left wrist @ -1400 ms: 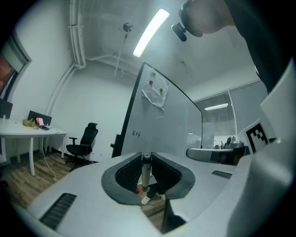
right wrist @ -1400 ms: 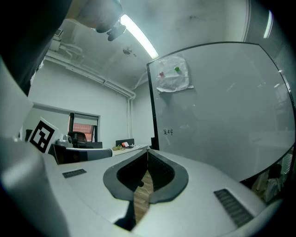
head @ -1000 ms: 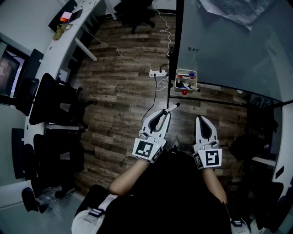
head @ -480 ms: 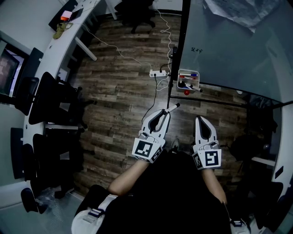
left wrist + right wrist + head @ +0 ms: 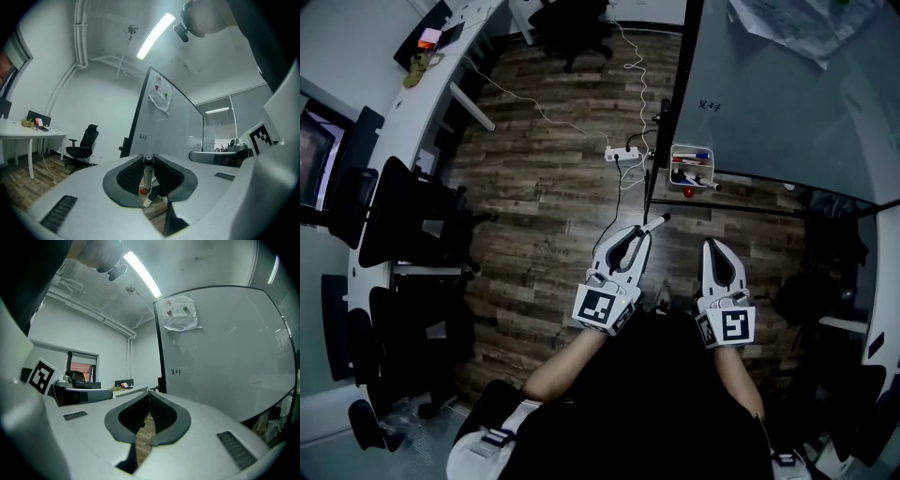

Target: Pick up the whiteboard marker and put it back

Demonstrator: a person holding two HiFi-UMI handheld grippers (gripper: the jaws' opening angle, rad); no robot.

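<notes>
My left gripper (image 5: 639,229) points level toward the whiteboard (image 5: 787,103) and is shut on the whiteboard marker (image 5: 655,221), whose end sticks out past the fingertips to the right. In the left gripper view the marker (image 5: 148,174) stands upright, clamped between the dark pads (image 5: 130,174), with the whiteboard (image 5: 173,126) beyond. A white marker tray (image 5: 687,167) holding several markers hangs at the board's lower left corner, well ahead of both grippers. My right gripper (image 5: 710,244) is beside the left one, shut and empty; in its own view its tips (image 5: 149,393) meet.
A power strip (image 5: 623,150) with trailing cables lies on the wooden floor near the board's black stand (image 5: 649,187). Black office chairs (image 5: 403,211) line a curved white desk (image 5: 412,94) at the left. A small red object (image 5: 688,192) sits below the tray.
Only the head view has drifted slightly; the tray sits a touch lower and further right in it. Both grippers hold their places and the marker stays clamped.
</notes>
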